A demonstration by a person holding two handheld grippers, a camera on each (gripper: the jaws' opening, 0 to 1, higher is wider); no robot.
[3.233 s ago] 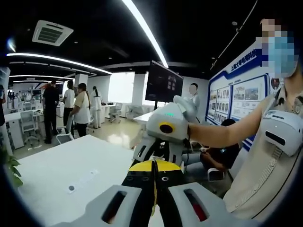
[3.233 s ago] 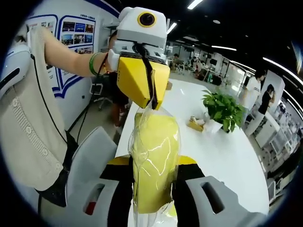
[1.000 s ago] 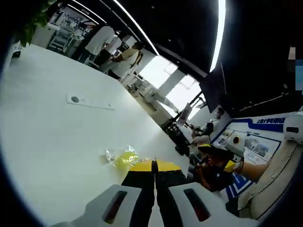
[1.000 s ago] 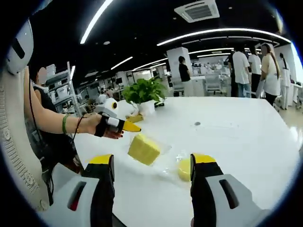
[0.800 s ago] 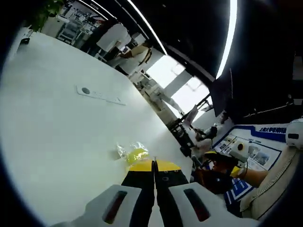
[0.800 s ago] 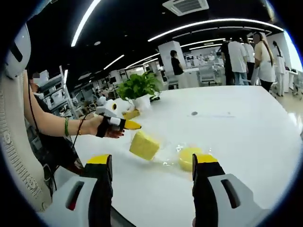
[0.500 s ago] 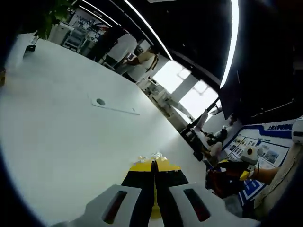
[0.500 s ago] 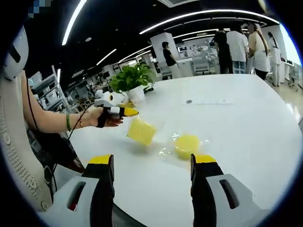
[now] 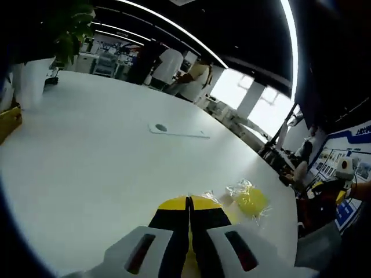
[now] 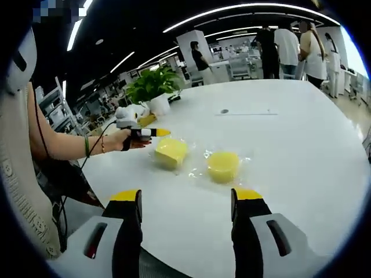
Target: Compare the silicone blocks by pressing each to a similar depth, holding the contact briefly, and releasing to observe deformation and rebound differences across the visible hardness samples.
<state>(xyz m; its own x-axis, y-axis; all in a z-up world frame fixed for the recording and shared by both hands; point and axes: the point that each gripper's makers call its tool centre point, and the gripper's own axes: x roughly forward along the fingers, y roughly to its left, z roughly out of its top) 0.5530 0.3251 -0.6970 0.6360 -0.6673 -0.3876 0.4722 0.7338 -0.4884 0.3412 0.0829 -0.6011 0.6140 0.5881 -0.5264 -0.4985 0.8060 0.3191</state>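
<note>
My right tool [image 10: 185,200] stands wide open with nothing between its jaws; their tips are yellow, the inner faces black, the bodies pale grey plastic. My left tool [image 9: 188,204] has its black jaws pressed together, yellow at the tips, and I see nothing gripped between them.

In the right gripper view, two yellow silicone blocks lie on the bench [image 10: 290,145], a smooth white top, near the edge closest to me. The round block [image 10: 222,166] is a squat cylinder inside a clear, crinkled plastic bag. Just beside it, toward my left hand, sits the square block [image 10: 170,153], a thick slab, also under clear film. My left tool [image 10: 152,132] shows in this view too, its yellow tip level with the square block's far corner; whether it touches I cannot tell. My left hand [image 10: 128,141] has a green band and a dark cord at the wrist.

In the left gripper view the round block [image 9: 250,201] lies in its glossy bag close to the bench edge, just past my closed jaws.

Further out, mid-bench, is a flat white strip [image 10: 246,113] with a small dark round spot [image 10: 224,111]. A leafy green plant [image 10: 152,85] in a white pot stands at the far edge. Beyond it people [image 10: 293,51] stand among desks. A blue-bordered wall board [image 9: 355,155] carries writing too small to read.
</note>
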